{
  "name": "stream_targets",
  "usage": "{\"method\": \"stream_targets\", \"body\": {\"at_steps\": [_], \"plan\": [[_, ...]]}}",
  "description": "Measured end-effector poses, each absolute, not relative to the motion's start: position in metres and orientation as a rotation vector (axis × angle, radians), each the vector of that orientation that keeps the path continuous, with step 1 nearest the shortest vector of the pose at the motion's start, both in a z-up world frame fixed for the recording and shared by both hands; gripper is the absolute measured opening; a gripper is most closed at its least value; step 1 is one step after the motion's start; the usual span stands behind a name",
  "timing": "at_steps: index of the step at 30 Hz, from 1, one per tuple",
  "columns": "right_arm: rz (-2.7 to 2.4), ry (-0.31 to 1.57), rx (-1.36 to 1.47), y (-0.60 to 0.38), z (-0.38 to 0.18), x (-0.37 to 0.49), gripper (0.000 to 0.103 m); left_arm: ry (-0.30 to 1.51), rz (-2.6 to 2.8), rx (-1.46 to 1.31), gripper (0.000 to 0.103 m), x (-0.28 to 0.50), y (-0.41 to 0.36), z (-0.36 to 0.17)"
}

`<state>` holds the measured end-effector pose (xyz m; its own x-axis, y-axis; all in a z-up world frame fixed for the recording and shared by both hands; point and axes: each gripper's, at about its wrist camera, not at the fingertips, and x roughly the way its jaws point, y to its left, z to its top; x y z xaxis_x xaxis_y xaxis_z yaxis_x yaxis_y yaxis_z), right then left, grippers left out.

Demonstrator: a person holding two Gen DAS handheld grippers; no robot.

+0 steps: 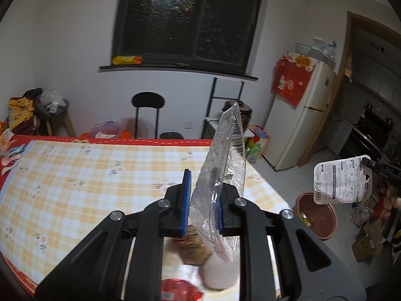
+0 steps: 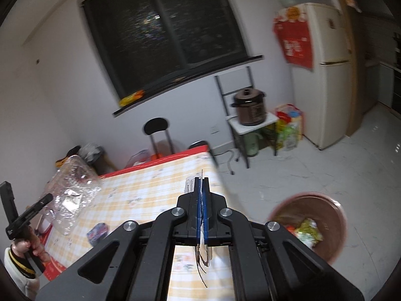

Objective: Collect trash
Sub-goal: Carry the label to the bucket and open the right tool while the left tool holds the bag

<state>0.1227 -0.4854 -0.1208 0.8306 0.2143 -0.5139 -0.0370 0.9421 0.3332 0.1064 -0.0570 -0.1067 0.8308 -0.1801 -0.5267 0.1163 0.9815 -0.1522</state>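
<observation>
My left gripper (image 1: 201, 202) holds a clear plastic tray (image 1: 223, 170) above the checked tablecloth (image 1: 100, 175); the tray stands on edge and leans on the right finger, with a gap to the left finger. It also shows in the right wrist view (image 2: 72, 193), far left. My right gripper (image 2: 202, 208) is shut on a thin white printed wrapper (image 2: 200, 250), seen edge-on. In the left wrist view that wrapper (image 1: 340, 183) hangs above the brown trash basin (image 1: 318, 218). The basin (image 2: 325, 208) sits on the floor right of the table and holds some scraps.
Under the left gripper lie a brown wrapper (image 1: 193, 245), a pinkish lump (image 1: 220, 273) and a red packet (image 1: 180, 291). A blue packet (image 2: 97, 233) lies on the table. A black chair (image 1: 147, 115), a shelf with a cooker (image 2: 250, 110) and a fridge (image 2: 325, 75) stand beyond.
</observation>
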Motion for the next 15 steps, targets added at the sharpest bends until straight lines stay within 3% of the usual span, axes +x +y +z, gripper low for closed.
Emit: {"method": "stream_targets", "body": {"at_steps": [15], "plan": [[-0.051, 0.694, 0.308, -0.627, -0.190, 0.117, 0.003, 0.621, -0.253, -0.076, 0.020, 0.134, -0.199, -0.125]]}}
